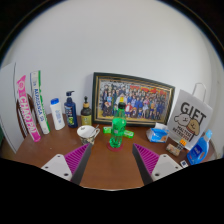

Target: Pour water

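Claw point(111, 160) spread wide, nothing held; magenta pads point(76, 157) face each other over the bare wooden table point(110, 170). Green bottle point(118, 125) stands upright just ahead of the fingers, roughly on the midline between them, framed photo point(132, 98) right behind it. Ahead-left: small white cup point(88, 132), dark bottles and white tubes; ahead-right: blue cup point(158, 133), white gift bag point(188, 118).

Green bottle point(118, 124), blue cup point(158, 133), white gift bag point(188, 117), brown table point(110, 160), magenta-padded gripper point(111, 158).
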A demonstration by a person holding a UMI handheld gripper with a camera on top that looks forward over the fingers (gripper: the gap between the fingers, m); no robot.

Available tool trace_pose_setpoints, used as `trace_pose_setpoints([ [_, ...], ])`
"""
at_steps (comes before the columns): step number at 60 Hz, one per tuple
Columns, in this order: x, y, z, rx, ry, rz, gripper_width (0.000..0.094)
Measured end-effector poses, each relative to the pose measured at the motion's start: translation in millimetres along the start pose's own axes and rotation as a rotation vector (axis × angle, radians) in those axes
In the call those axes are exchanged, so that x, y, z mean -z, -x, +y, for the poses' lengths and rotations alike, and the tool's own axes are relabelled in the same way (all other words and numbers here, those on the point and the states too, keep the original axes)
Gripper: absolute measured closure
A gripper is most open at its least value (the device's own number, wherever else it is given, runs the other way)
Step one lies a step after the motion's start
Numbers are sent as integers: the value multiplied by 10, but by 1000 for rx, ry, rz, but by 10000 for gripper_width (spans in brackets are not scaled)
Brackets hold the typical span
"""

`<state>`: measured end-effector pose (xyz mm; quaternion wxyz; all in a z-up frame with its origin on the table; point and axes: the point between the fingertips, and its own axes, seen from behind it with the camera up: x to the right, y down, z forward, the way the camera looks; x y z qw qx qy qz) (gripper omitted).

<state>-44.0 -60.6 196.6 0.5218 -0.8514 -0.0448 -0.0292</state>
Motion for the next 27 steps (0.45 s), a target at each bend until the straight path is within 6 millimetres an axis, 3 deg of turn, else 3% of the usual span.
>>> trace_pose_setpoints([
  [6,535,159,57,-3,7,15,83],
  [12,926,249,119,-7,8,28,82],
  [18,1175,261,148,-18,-9,48,81],
  [27,1395,268,211,13,4,73,89],
])
